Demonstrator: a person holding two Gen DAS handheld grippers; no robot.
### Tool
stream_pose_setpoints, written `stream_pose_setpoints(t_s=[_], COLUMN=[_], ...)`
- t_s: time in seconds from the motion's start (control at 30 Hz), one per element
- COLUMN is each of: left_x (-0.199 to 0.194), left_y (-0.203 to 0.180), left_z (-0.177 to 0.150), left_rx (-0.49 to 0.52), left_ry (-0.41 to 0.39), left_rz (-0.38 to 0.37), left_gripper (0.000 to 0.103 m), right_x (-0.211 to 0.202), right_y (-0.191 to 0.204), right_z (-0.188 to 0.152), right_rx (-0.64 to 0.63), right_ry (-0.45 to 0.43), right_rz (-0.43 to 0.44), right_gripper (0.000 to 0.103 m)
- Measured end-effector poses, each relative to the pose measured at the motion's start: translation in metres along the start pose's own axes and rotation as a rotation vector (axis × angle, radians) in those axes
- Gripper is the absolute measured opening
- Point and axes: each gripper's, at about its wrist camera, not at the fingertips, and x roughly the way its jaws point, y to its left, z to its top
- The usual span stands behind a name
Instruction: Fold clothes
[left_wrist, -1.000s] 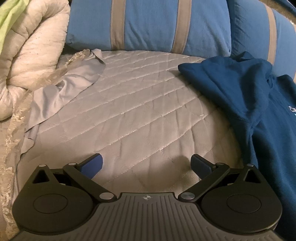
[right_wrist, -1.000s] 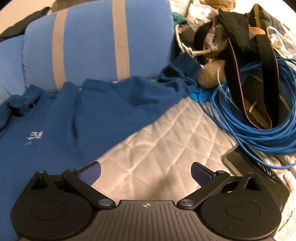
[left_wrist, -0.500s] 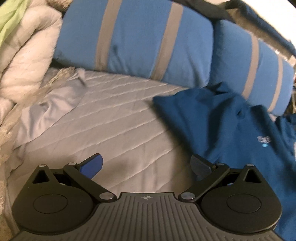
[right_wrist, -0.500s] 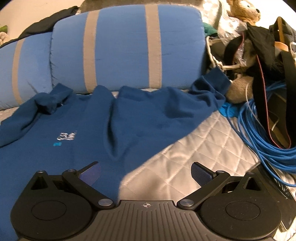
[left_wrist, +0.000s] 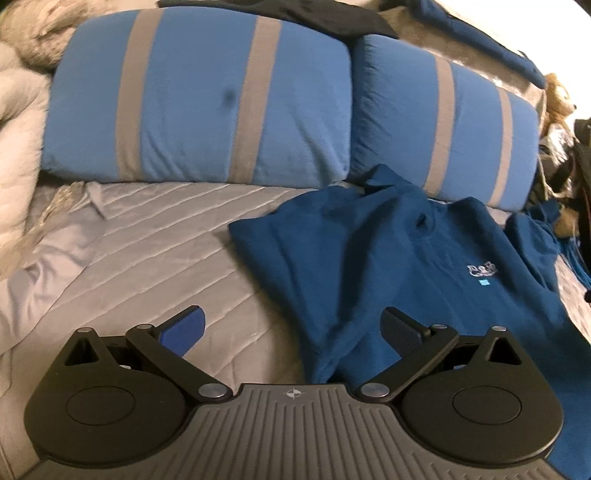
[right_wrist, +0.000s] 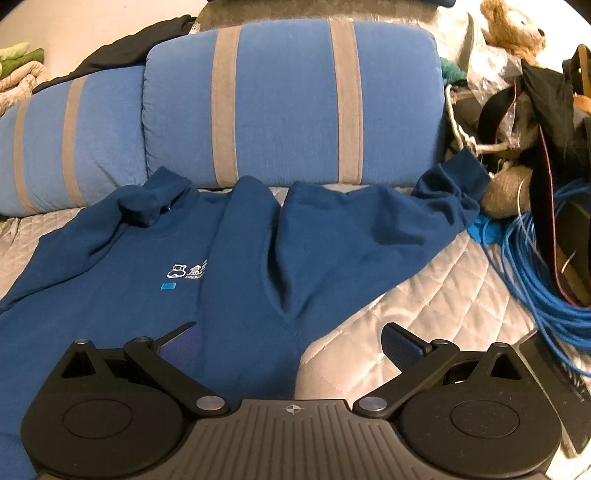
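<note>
A dark blue sweatshirt (left_wrist: 388, 266) with a small white chest logo lies face up on the grey quilted bed cover (left_wrist: 155, 236). It also shows in the right wrist view (right_wrist: 258, 258); its right sleeve (right_wrist: 424, 206) stretches out toward the clutter. My left gripper (left_wrist: 293, 328) is open and empty, above the sweatshirt's left edge. My right gripper (right_wrist: 291, 339) is open and empty, above the sweatshirt's right side where the sleeve meets the body.
Two blue pillows with grey stripes (left_wrist: 199, 110) (right_wrist: 291, 99) stand behind the sweatshirt. A coil of blue cable (right_wrist: 535, 266), black straps (right_wrist: 546, 92) and a plush bear (right_wrist: 513, 26) lie at the right. A rolled white duvet (left_wrist: 14, 147) lies at the left.
Both wrist views have pulled back and tilted up: the pillows and the whole sweatshirt have come into view. Both grippers stay open and empty.
</note>
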Motion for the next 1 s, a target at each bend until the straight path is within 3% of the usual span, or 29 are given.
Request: stream_pose_setpoints(t_s=[0.43, 0.67, 0.73, 0.8, 0.87, 0.93, 0.97, 1.0], left_x=[0.03, 0.065, 0.077, 0.089, 0.102, 0.115, 0.119, 0.123], left_y=[-0.031, -0.065, -0.076, -0.085, -0.093, -0.102, -0.104, -0.107], left_z=[0.01, 0.012, 0.009, 0.007, 0.006, 0.004, 0.003, 0.003], left_rx=[0.126, 0.257, 0.295, 0.325, 0.353, 0.38, 0.391, 0.4], left_ry=[-0.018, 0.008, 0.023, 0.042, 0.064, 0.083, 0.097, 0.112], left_rz=[-0.011, -0.017, -0.007, -0.001, 0.01, 0.03, 0.034, 0.038], left_gripper=[0.102, 0.093, 0.088, 0.071, 0.061, 0.058, 0.048, 0.031], right_x=[0.011, 0.019, 0.02, 0.02, 0.018, 0.015, 0.015, 0.014], right_y=[0.025, 0.056, 0.066, 0.075, 0.083, 0.088, 0.089, 0.09], right_z=[-0.007, -0.015, -0.016, -0.018, -0.019, -0.02, -0.021, -0.021], right_rx=[-0.016, -0.019, -0.029, -0.053, -0.086, -0.108, -0.116, -0.126], right_ry=[0.037, 0.064, 0.069, 0.068, 0.056, 0.041, 0.039, 0.039], right_rz=[0.057, 0.112, 0.123, 0.117, 0.089, 0.065, 0.057, 0.051], right_gripper=[0.103, 0.103, 0.103, 0.103, 0.103, 0.103, 0.103, 0.103])
